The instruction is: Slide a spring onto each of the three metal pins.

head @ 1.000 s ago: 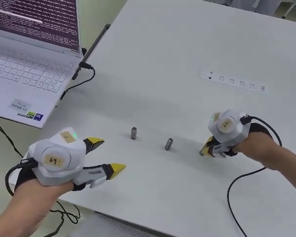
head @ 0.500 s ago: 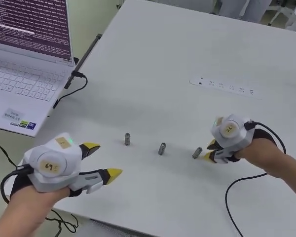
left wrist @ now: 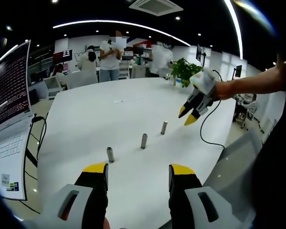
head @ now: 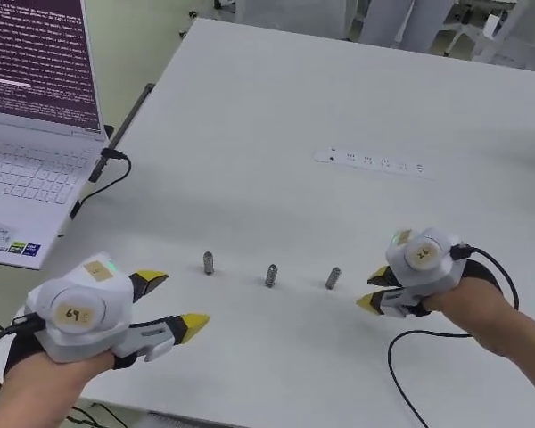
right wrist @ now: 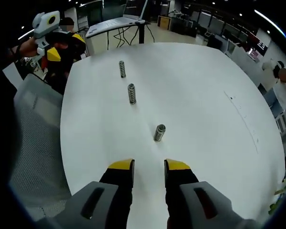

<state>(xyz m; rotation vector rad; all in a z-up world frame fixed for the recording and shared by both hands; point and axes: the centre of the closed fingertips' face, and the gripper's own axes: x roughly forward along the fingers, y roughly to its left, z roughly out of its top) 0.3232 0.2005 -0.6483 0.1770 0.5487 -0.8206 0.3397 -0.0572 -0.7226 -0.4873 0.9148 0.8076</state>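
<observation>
Three short metal pins stand in a row on the white table, and each carries a spring: the left pin (head: 208, 262), the middle pin (head: 271, 275) and the right pin (head: 333, 278). My right gripper (head: 372, 291) hovers just right of the right pin (right wrist: 159, 132), open, with nothing between its fingers. My left gripper (head: 174, 301) is held open and empty near the front edge, left of and nearer than the left pin (left wrist: 110, 154). From the left gripper view the row runs away through the middle pin (left wrist: 144, 140) toward the right gripper (left wrist: 193, 109).
An open laptop (head: 27, 178) sits at the table's left edge, with a black cable (head: 98, 178) plugged into its side. A white power strip (head: 367, 161) lies farther back. People stand beyond the table's far end in the left gripper view.
My right gripper has drawn back to the right from the right pin, which now stands uncovered with a spring on it. The left gripper has stayed open in about the same place.
</observation>
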